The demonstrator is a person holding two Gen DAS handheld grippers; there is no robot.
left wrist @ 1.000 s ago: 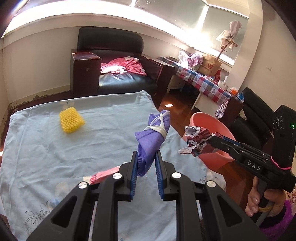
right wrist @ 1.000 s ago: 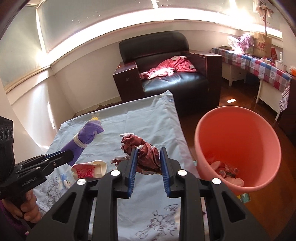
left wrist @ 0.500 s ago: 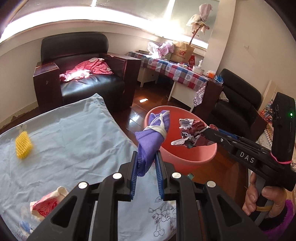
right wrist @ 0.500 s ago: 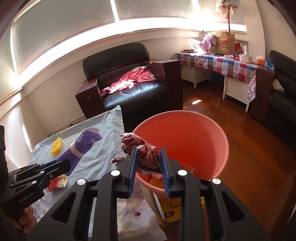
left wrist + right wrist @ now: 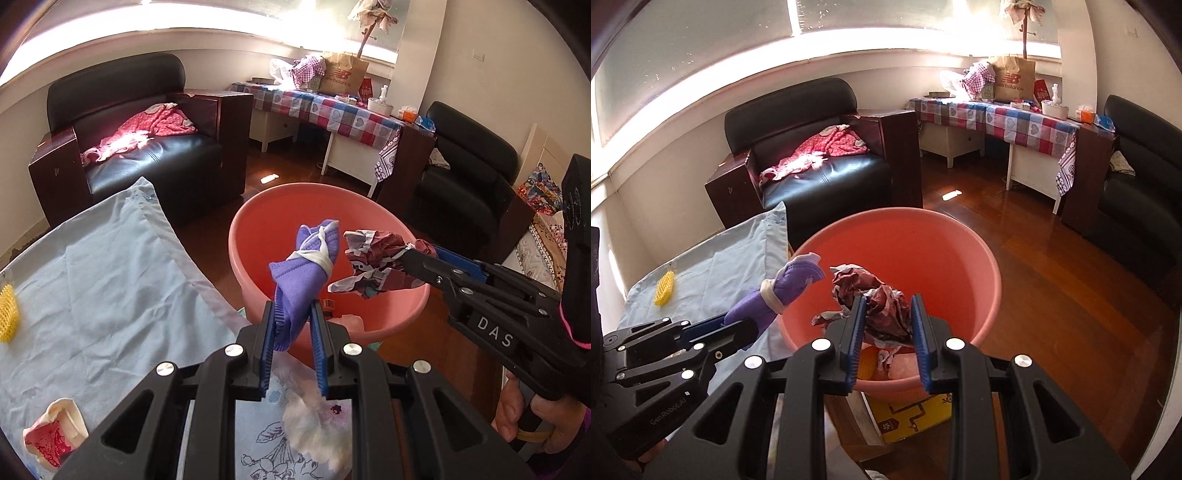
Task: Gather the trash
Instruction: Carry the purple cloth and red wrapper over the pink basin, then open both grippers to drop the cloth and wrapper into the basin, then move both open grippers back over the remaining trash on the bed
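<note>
My left gripper [image 5: 291, 314] is shut on a purple face mask [image 5: 306, 266] rolled and tied with its white strap. My right gripper [image 5: 888, 306] is shut on a crumpled dark red and white wrapper [image 5: 882, 306]. Both items hang over the open mouth of a salmon-pink plastic bin [image 5: 945, 251], which holds some trash at the bottom. The mask [image 5: 786, 288] and left gripper [image 5: 738, 328] show at lower left of the right wrist view; the wrapper [image 5: 373, 266], right gripper [image 5: 410, 254] and bin [image 5: 258, 236] show in the left wrist view.
A light blue cloth covers the table [image 5: 103, 280] left of the bin. On it lie a yellow foam net [image 5: 9, 314], a red and white wrapper [image 5: 55, 435] and a white tissue wad [image 5: 317, 417]. A black armchair [image 5: 820, 155] and chequered side table [image 5: 997, 114] stand behind.
Both grippers swung right from over the table to over the pink bin, each still holding its item. The bin now sits directly below the mask and wrapper.
</note>
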